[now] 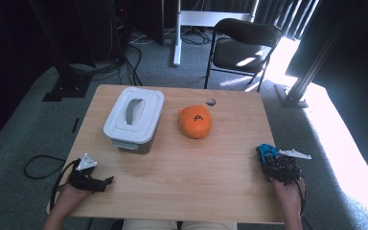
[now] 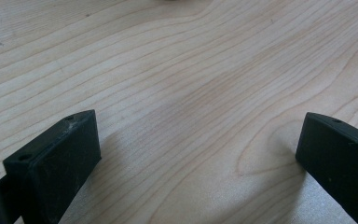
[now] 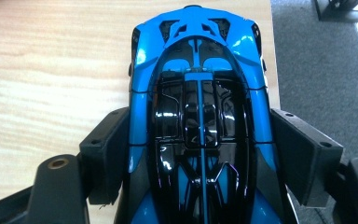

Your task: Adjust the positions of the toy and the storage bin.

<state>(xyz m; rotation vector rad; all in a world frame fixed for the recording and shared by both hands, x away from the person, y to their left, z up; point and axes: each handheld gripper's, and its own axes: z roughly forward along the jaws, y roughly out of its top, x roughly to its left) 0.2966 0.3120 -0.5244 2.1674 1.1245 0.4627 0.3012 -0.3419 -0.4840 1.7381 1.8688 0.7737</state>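
Observation:
A glossy blue and black toy car sits between the two black jaws of my right gripper, and both pads press against its sides. From above, that gripper holds the car over the table's right edge, near the front corner. My left gripper rests low at the front left of the table. Seen from its own camera, the left gripper has its jaws wide apart over bare wood, with nothing between them.
A grey box with a white handled lid stands at the back left of the wooden table. An orange soft ball-like thing lies right of it. A small round cap sits near the far edge. A folding chair stands beyond.

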